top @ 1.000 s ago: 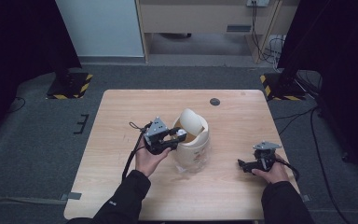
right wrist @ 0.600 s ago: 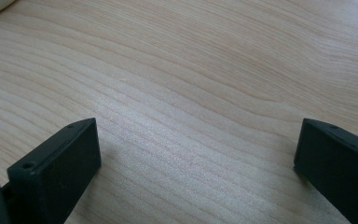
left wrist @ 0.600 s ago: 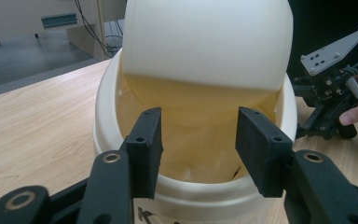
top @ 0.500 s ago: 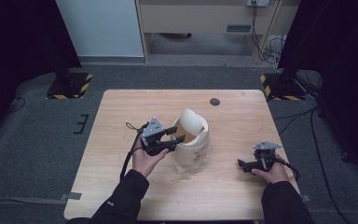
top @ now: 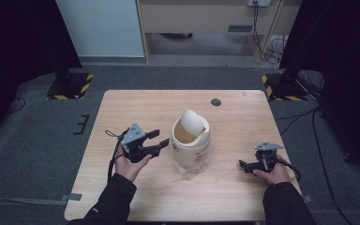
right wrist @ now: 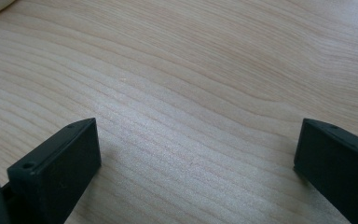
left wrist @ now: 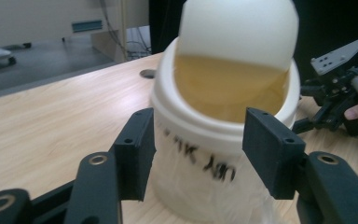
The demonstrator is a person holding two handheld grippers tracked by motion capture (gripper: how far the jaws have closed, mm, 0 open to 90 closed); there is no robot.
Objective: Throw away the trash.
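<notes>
My left gripper [top: 158, 140] has pulled back from the white bin [top: 191, 140], jaws just opening, nothing between them; my right gripper [top: 243, 164] rests spread wide on the table [top: 136, 101].

It looked like a lab or recording room: a bare wooden table [top: 136, 108] stood on grey carpet [top: 37, 136] between black curtains [top: 23, 33], with stand bases marked by yellow-and-black hazard tape [top: 70, 86], loose cables [top: 274, 47] along the back wall and a plain wooden bench [top: 206, 18].

Wooden table [top: 136, 108]; dark round grommet [top: 216, 102] near far edge; grey carpet floor [top: 37, 131].
</notes>
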